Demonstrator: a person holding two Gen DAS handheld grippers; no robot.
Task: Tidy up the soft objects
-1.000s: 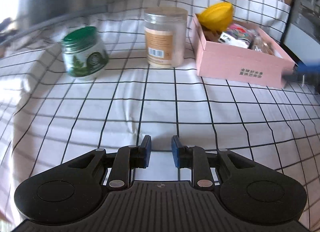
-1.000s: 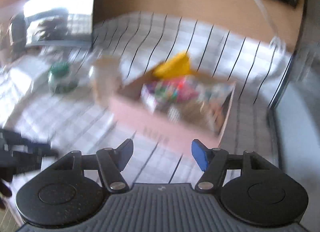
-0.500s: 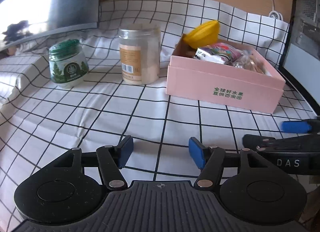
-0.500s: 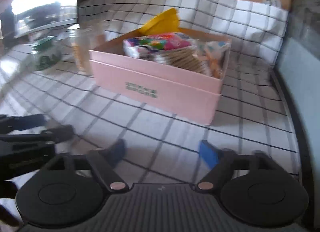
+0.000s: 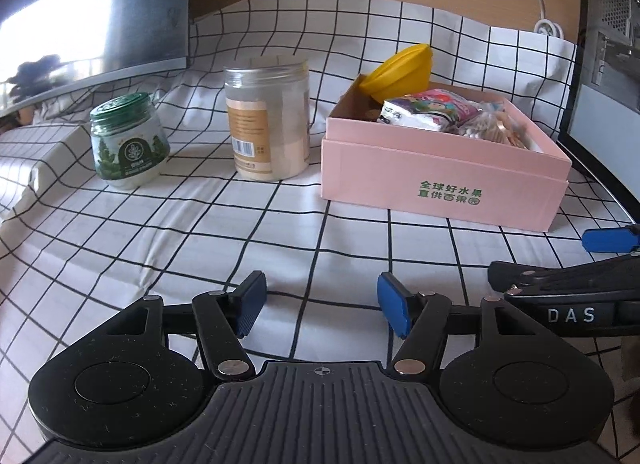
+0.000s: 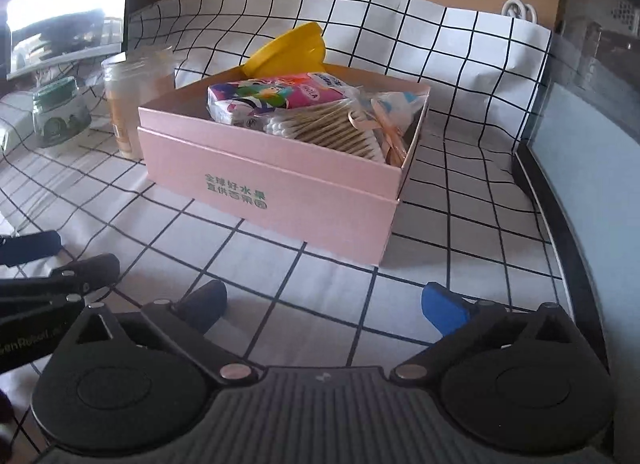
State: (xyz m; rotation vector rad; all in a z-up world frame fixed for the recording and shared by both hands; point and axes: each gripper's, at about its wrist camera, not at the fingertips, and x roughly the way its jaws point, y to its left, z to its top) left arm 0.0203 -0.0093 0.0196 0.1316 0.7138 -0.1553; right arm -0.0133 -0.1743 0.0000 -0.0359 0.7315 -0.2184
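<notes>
Tongs, left and right, empty; right jaws opening.

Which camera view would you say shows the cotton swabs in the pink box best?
The right wrist view: the cotton swabs lie close and sharp in the pink box. The left wrist view shows them farther off, mostly hidden behind the box wall.

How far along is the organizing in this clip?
Tissue pack, cotton swabs and yellow bowl already sit in the pink box. Nothing is in hand: left gripper is open and empty, right gripper opening with nothing between its jaws. Two jars stand outside.
</notes>
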